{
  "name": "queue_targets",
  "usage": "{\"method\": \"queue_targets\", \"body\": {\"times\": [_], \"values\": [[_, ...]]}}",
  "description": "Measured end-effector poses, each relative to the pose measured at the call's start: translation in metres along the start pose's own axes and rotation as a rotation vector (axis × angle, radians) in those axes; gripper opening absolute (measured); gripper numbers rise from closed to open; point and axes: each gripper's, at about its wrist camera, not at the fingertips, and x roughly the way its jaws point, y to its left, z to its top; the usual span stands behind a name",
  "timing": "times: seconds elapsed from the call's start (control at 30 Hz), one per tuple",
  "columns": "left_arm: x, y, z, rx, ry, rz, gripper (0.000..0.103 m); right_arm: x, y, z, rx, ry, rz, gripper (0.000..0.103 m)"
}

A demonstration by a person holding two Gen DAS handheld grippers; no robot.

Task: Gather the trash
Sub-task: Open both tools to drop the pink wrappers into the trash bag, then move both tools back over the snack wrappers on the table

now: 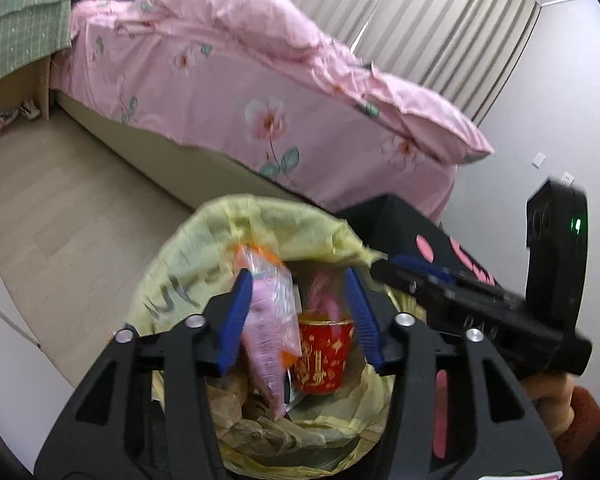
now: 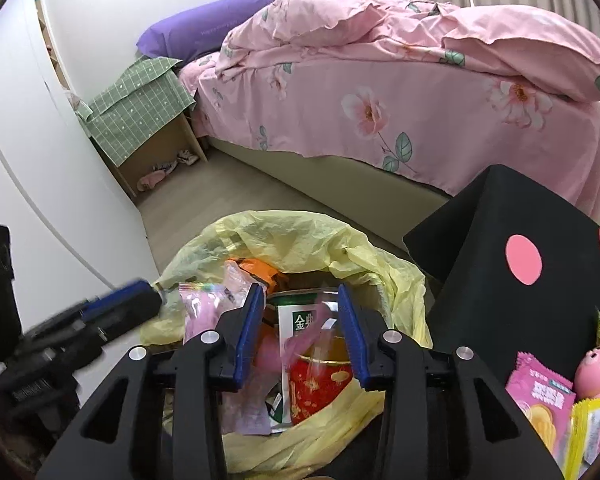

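Hovering both tools over the bin, I am at the drop stage of this round. My left gripper [image 1: 298, 312] hangs over the yellow bin bag [image 1: 188, 248] with its jaws spread; a pink snack packet [image 1: 270, 332] lies against the left blue pad and looks blurred, so I judge it is slipping free into the bag, not pinched. My right gripper [image 2: 300, 334] is also over the bag, jaws apart, with a thin pink wrapper [image 2: 304, 340] smeared between the pads; it seems loose, though I cannot tell whether it touches either pad.

Inside the bag I see a red paper cup [image 1: 322, 354], a green and white carton [image 2: 294, 316], an orange packet [image 2: 256, 268] and crumpled brown paper [image 1: 236, 396], so a good share of the collecting looks done.

What is left is less clear. On the black box with pink dots [image 2: 500, 248] beside the bin, at the right edge of the right wrist view, sit a pink snack bag [image 2: 540, 396], a yellow packet [image 2: 588, 432] and a small pink toy [image 2: 592, 368]. Whether those count as trash I cannot say from here. The floor [image 1: 68, 208] by the bed [image 1: 228, 92] shows no loose litter that I can make out.
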Motion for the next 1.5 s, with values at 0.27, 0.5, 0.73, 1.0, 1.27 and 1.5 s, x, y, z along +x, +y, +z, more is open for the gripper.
{"method": "queue_targets", "body": {"times": [0.27,0.5,0.73,1.0,1.27,1.5], "values": [[-0.021,-0.022,0.009,0.026,-0.037,0.006,0.052,-0.067,-0.015,-0.013,0.012,-0.07,-0.059,0.037],[-0.019,-0.074,-0.009,0.124,0.02,-0.093,0.055,-0.153,-0.052,-0.054,-0.004,-0.137,-0.219,0.042],[0.004,-0.144,-0.048,0.296,0.156,-0.215,0.055,-0.228,-0.103,-0.12,0.045,-0.182,-0.393,0.054],[0.027,-0.197,-0.082,0.408,0.235,-0.236,0.055,-0.26,-0.144,-0.195,0.151,-0.158,-0.432,0.057],[0.03,-0.219,-0.097,0.432,0.242,-0.256,0.055,-0.246,-0.171,-0.228,0.208,-0.083,-0.451,0.057],[0.03,-0.225,-0.101,0.442,0.242,-0.245,0.055,-0.221,-0.174,-0.223,0.198,-0.063,-0.426,0.057]]}}
